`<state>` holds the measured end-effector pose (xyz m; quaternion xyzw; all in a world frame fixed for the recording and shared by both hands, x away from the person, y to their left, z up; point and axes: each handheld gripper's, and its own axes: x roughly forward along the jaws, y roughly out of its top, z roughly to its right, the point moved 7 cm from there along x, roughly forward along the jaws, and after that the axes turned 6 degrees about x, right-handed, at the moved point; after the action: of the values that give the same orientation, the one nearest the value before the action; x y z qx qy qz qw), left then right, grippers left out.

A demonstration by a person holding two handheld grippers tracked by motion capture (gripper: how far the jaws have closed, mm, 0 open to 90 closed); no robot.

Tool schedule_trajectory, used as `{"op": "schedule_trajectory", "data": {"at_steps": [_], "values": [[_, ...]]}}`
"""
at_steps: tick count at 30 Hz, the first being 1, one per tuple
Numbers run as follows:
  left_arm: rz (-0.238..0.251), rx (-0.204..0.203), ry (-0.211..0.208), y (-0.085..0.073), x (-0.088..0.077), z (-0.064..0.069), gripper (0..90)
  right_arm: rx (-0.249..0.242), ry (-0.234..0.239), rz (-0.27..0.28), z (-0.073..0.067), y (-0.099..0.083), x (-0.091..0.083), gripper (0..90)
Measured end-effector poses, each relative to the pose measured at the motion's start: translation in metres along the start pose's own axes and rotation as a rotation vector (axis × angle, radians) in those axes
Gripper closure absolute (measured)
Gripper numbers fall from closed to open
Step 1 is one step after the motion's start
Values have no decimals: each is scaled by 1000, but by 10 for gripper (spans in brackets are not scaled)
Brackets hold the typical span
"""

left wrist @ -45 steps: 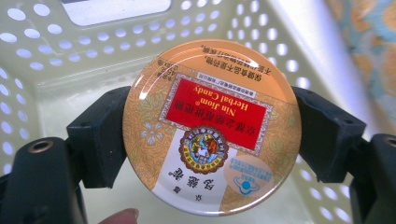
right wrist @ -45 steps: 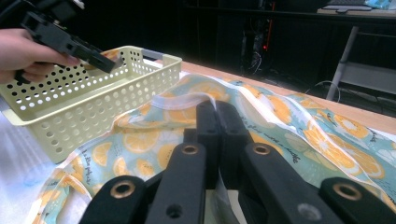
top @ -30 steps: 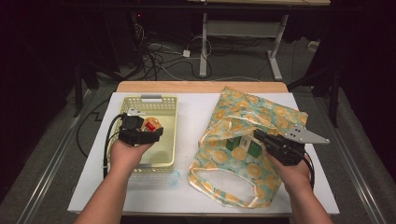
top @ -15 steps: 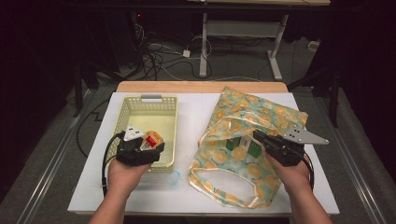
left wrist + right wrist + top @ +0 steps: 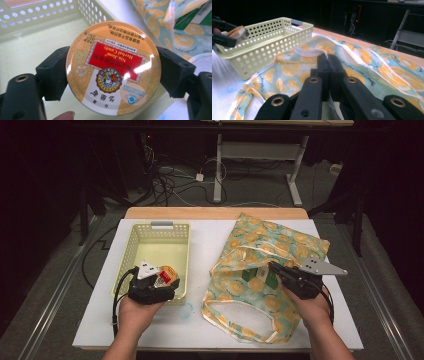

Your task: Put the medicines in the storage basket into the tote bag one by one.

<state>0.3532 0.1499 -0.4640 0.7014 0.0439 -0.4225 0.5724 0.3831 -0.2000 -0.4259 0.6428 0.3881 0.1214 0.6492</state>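
White tabletop [image 5: 210,325] with wooden far edge, dark room, cables on floor. Left gripper [image 5: 159,282] clamped a round glossy candy tin [image 5: 113,68] over the perforated yellow plastic basket [image 5: 135,251]. Right gripper [image 5: 278,271] was pinched shut on the orange-print bag [image 5: 260,240] rim, green box [image 5: 265,276] inside.

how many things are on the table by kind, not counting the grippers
basket: 1
orange-print bag: 1
green boxes in the bag: 2, as far as the opening shows
candy tin, held over the basket in the left gripper: 1
total: 5
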Motion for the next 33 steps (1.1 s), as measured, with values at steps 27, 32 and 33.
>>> {"op": "schedule_trajectory", "data": {"at_steps": [27,32,33], "values": [[63,111,-189,27,1,80,193,-15,-3,16,-3,6,-3,900],[26,159,-216,27,20,99,193,-13,-3,17,-2,6,-3,900],[23,165,-223,28,24,103,193,-13,-3,17,-3,6,-3,900]]}}
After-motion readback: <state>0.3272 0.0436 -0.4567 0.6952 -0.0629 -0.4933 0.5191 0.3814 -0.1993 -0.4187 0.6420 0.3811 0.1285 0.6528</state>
